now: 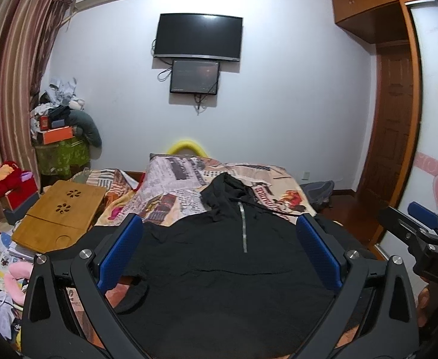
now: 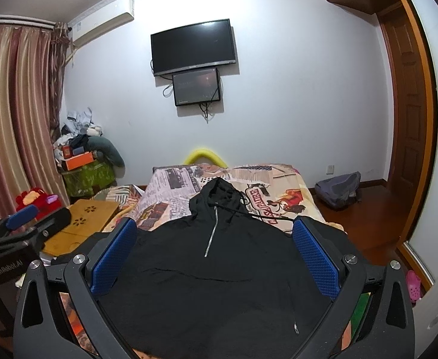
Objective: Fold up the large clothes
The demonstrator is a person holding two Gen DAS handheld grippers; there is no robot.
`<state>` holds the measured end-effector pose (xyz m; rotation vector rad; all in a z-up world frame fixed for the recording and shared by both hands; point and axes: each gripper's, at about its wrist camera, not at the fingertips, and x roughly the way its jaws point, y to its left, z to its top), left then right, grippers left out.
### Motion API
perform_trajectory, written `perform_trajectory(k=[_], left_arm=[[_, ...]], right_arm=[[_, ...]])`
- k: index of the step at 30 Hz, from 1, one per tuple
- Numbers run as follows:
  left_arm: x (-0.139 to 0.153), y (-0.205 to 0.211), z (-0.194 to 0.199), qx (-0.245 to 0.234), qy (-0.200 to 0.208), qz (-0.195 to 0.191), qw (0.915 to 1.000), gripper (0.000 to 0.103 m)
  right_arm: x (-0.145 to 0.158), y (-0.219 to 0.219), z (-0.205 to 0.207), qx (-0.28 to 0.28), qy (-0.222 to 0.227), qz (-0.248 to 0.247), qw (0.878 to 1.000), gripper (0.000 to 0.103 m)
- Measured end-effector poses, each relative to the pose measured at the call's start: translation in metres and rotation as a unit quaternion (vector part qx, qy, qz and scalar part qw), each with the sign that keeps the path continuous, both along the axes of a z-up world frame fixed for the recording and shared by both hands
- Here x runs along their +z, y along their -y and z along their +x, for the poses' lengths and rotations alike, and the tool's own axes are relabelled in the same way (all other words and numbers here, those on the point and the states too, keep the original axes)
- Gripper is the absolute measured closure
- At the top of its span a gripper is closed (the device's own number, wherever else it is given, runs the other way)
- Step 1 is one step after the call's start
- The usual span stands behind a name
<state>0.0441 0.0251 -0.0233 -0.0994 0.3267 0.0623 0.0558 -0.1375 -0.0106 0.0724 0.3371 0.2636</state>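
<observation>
A black hooded sweatshirt [image 1: 219,257] with a short silver zip lies spread flat, front up, on the bed, its hood pointing to the far end. It also shows in the right wrist view [image 2: 213,281]. My left gripper [image 1: 219,230] is open and empty, held above the near part of the sweatshirt. My right gripper [image 2: 214,233] is open and empty too, above the same garment. The right gripper also shows at the right edge of the left wrist view [image 1: 422,230], and the left gripper at the left edge of the right wrist view [image 2: 24,218].
The bed has a printed newspaper-pattern cover [image 1: 174,179]. A bamboo lap table [image 1: 60,218] lies at the bed's left edge, with toys and papers on the floor below. A grey bag [image 2: 338,190] sits on the floor at right near the wooden door [image 2: 410,113].
</observation>
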Motion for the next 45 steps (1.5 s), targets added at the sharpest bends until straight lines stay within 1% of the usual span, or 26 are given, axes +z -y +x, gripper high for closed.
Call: perform_trajectory(k=[5,7,10,13,15,18,19,21,22,23,25,27,28,30,31,32,34,36,37,38,39,40,41,43,44,45], left_arm=[[-0.009,-0.027,0.035,0.054,-0.017,0.019,0.9982,0.0],[-0.017,-0.042,0.054,0.054,-0.032,0.025,0.9977,0.0],[-0.031,-0.065,0.072,0.054,-0.053,0.02,0.9969,0.0],[-0.05,-0.099,0.09,0.078,-0.075,0.004,0.9941,0.0],[-0.066,-0.128,0.1,0.101,-0.095,-0.013,0.9903,0.0],[-0.093,-0.174,0.113,0.126,-0.139,-0.049,0.981,0.0],[-0.106,-0.195,0.118,0.139,-0.162,-0.068,0.9747,0.0],[-0.125,-0.218,0.121,0.151,-0.187,-0.095,0.9661,0.0],[-0.14,-0.236,0.123,0.158,-0.206,-0.121,0.9581,0.0],[-0.149,-0.246,0.123,0.16,-0.217,-0.139,0.953,0.0],[-0.173,-0.27,0.122,0.159,-0.243,-0.189,0.9382,0.0],[-0.19,-0.284,0.121,0.158,-0.254,-0.228,0.9264,0.004],[-0.203,-0.294,0.12,0.158,-0.261,-0.261,0.9158,0.006],[-0.219,-0.306,0.118,0.154,-0.266,-0.309,0.9,0.01],[-0.232,-0.314,0.117,0.152,-0.269,-0.346,0.8859,0.011],[-0.239,-0.319,0.114,0.152,-0.27,-0.371,0.8752,0.012],[-0.251,-0.325,0.113,0.148,-0.268,-0.402,0.8629,0.017],[-0.259,-0.33,0.115,0.148,-0.268,-0.417,0.8561,0.019],[-0.261,-0.332,0.117,0.152,-0.263,-0.421,0.8548,0.019],[-0.261,-0.334,0.118,0.158,-0.257,-0.421,0.8556,0.019],[-0.26,-0.337,0.119,0.164,-0.252,-0.416,0.8582,0.022],[-0.257,-0.339,0.123,0.173,-0.248,-0.405,0.8631,0.028],[-0.253,-0.341,0.125,0.191,-0.246,-0.38,0.8709,0.029],[-0.246,-0.343,0.13,0.24,-0.248,-0.309,0.8864,0.03],[-0.243,-0.343,0.137,0.262,-0.254,-0.263,0.8933,0.033],[-0.243,-0.344,0.142,0.269,-0.258,-0.24,0.8962,0.042]], right_arm=[[-0.012,-0.004,0.028,-0.005,-0.012,-0.013,1.0,0.0],[-0.018,-0.005,0.043,-0.004,-0.023,-0.017,1.0,0.0],[-0.028,-0.007,0.067,0.001,-0.047,-0.023,0.999,0.0],[-0.043,-0.011,0.093,0.004,-0.082,-0.04,0.996,0.0],[-0.053,-0.014,0.109,0.01,-0.106,-0.051,0.993,0.0],[-0.072,-0.017,0.131,0.032,-0.15,-0.058,0.986,0.0],[-0.079,-0.02,0.139,0.041,-0.169,-0.06,0.983,0.0],[-0.088,-0.023,0.148,0.049,-0.194,-0.065,0.978,0.0],[-0.095,-0.026,0.153,0.055,-0.209,-0.067,0.974,0.0],[-0.099,-0.027,0.159,0.058,-0.218,-0.068,0.972,0.0],[-0.11,-0.033,0.169,0.065,-0.243,-0.067,0.966,0.0],[-0.12,-0.038,0.177,0.072,-0.266,-0.067,0.959,0.0],[-0.125,-0.041,0.179,0.076,-0.277,-0.069,0.955,0.0],[-0.134,-0.05,0.188,0.084,-0.289,-0.08,0.95,0.0],[-0.137,-0.052,0.19,0.088,-0.293,-0.085,0.948,0.0],[-0.14,-0.054,0.191,0.09,-0.297,-0.089,0.946,0.0],[-0.145,-0.058,0.191,0.096,-0.306,-0.097,0.942,0.0],[-0.15,-0.059,0.195,0.102,-0.313,-0.1,0.939,0.0],[-0.151,-0.059,0.195,0.104,-0.317,-0.101,0.937,0.0],[-0.152,-0.058,0.194,0.104,-0.32,-0.103,0.936,0.0],[-0.153,-0.06,0.197,0.104,-0.32,-0.106,0.936,0.0],[-0.153,-0.059,0.197,0.103,-0.322,-0.107,0.935,0.0],[-0.154,-0.057,0.198,0.103,-0.324,-0.106,0.934,0.0],[-0.154,-0.055,0.2,0.099,-0.328,-0.105,0.934,0.0],[-0.153,-0.053,0.201,0.092,-0.328,-0.107,0.934,0.0],[-0.152,-0.051,0.202,0.085,-0.326,-0.109,0.935,0.0]])
